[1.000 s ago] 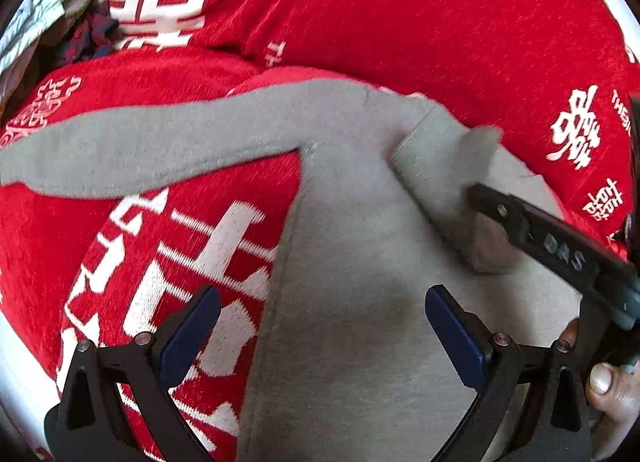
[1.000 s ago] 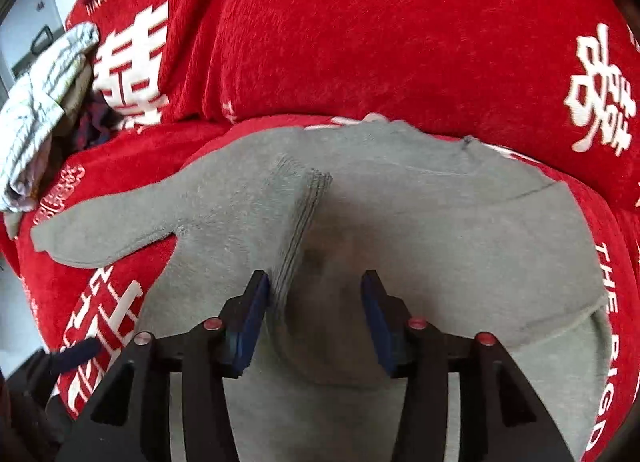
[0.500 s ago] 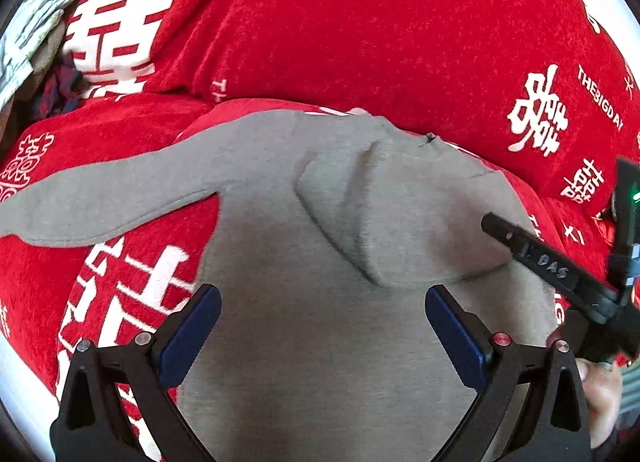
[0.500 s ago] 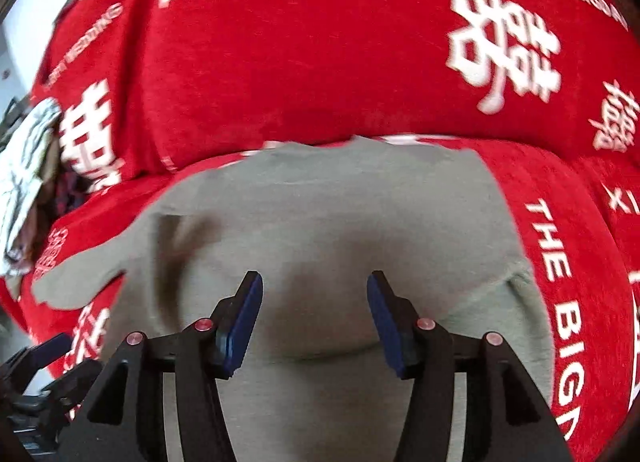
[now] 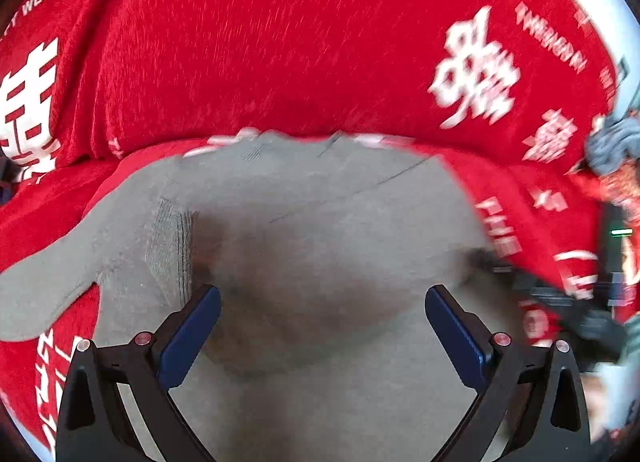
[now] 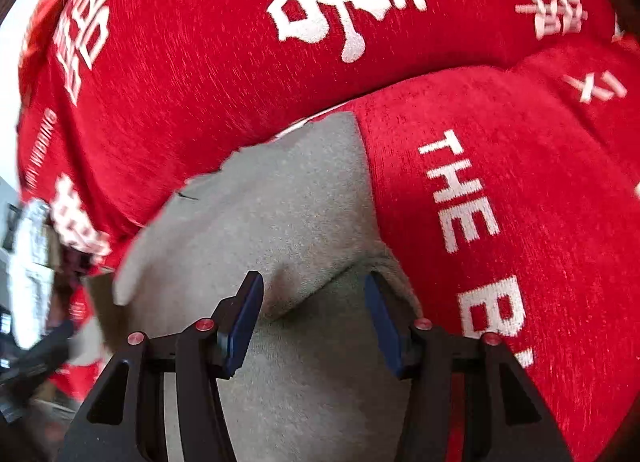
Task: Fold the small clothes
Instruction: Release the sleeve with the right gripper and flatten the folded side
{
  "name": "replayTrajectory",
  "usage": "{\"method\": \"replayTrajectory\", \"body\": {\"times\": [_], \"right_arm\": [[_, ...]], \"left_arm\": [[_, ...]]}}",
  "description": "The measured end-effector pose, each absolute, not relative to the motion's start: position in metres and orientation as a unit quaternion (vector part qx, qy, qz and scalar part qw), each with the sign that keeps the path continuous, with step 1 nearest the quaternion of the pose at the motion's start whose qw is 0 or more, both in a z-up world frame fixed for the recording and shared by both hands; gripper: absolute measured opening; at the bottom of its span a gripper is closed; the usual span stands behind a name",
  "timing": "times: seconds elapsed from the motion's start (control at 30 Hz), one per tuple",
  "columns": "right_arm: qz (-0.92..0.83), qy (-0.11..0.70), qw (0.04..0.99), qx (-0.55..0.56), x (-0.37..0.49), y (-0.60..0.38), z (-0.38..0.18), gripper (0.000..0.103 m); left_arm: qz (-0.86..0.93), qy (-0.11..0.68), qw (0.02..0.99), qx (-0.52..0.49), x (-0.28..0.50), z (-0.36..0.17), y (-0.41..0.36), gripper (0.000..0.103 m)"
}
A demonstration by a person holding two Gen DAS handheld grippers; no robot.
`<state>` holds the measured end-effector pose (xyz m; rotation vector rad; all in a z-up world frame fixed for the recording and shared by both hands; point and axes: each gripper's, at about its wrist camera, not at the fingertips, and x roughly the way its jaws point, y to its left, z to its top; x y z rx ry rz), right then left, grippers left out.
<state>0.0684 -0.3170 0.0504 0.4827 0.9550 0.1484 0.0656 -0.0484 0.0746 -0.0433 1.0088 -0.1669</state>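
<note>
While I scan from the left, the grey top [image 5: 320,246] lies spread flat on a red cover printed with white characters [image 5: 280,42], which looks like a sofa or bed, I cannot tell which; its one unfolded sleeve [image 5: 52,274] runs out to the far left, long axis roughly across my view, and a ribbed cuff [image 5: 170,250] already rests folded in on the body just ahead of the left pad. My left claw [image 5: 322,328] hangs released and wide over the middle of the garment, nothing between its pads (the frame is smeared, so the fine edges are soft); that outstretched sleeve lies left of it, and I judge this claw the nearer one for bringing it in. Further right, my right claw [image 6: 314,322] stands over the garment's right edge, its jaws partly apart after just closing a little; a folded ridge of grey cloth [image 6: 320,286] runs between the pads, but they do not press on it, so I call it released too. Beyond it only the red cover with its lettering shows.
</note>
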Motion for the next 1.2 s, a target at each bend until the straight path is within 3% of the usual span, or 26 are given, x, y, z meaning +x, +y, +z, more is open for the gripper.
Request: {"method": "replayTrajectory", "body": {"times": [0.27, 0.5, 0.57, 0.63, 0.7, 0.77, 0.9, 1.2], "right_arm": [[0.059, 0.407, 0.892, 0.189, 0.058, -0.317, 0.082, 0.057], [0.093, 0.462, 0.87, 0.144, 0.099, -0.277, 0.055, 0.057], [0.08, 0.467, 0.869, 0.145, 0.102, -0.284, 0.048, 0.05], [0.065, 0.464, 0.873, 0.136, 0.104, -0.285, 0.054, 0.05], [0.038, 0.453, 0.886, 0.095, 0.106, -0.277, 0.064, 0.054], [0.036, 0.457, 0.885, 0.084, 0.116, -0.271, 0.064, 0.064], [0.013, 0.515, 0.853, 0.086, 0.158, -0.27, 0.04, 0.063], [0.007, 0.494, 0.868, 0.044, 0.144, -0.24, 0.061, 0.064]], "left_arm": [[0.004, 0.529, 0.847, -0.061, 0.069, 0.025, 0.015, 0.102], [0.027, 0.518, 0.854, -0.05, 0.059, 0.023, 0.022, 0.102], [0.034, 0.516, 0.855, -0.042, 0.055, 0.023, 0.027, 0.102], [0.036, 0.512, 0.856, -0.055, 0.054, 0.026, 0.035, 0.102], [0.033, 0.51, 0.855, -0.082, 0.058, 0.029, 0.041, 0.102], [0.028, 0.518, 0.851, -0.088, 0.067, 0.027, 0.038, 0.102], [0.03, 0.526, 0.849, -0.037, 0.084, 0.018, 0.02, 0.102], [0.029, 0.508, 0.859, -0.065, 0.074, 0.027, 0.033, 0.102]]}}
